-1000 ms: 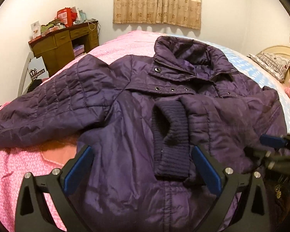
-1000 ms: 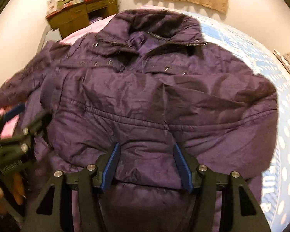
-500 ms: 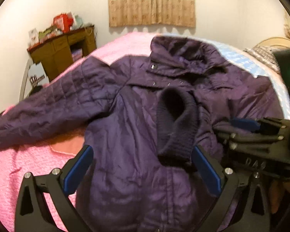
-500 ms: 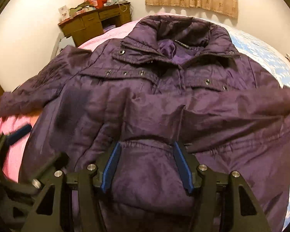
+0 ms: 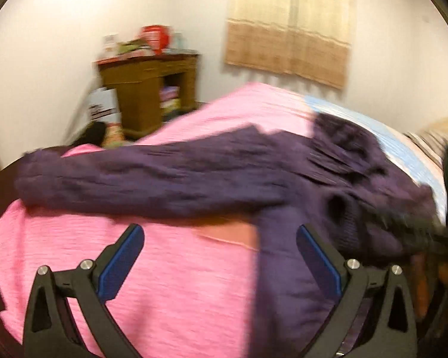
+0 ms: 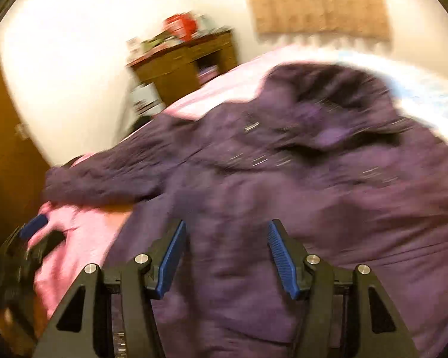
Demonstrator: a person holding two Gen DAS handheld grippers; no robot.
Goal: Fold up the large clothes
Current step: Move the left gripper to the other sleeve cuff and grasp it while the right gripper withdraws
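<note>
Jacket looks soft, bulky and slick. Grip the outstretched sleeve near its cuff. Left gripper and right gripper both gape, empty.

My two wrist views look low across the bed toward the desk, sharing the jacket.

bed: pink cover, blue dotted sheet along its far right edge | wooden desk beyond the bed's far left corner, red item on top | beige curtain on far wall
</note>
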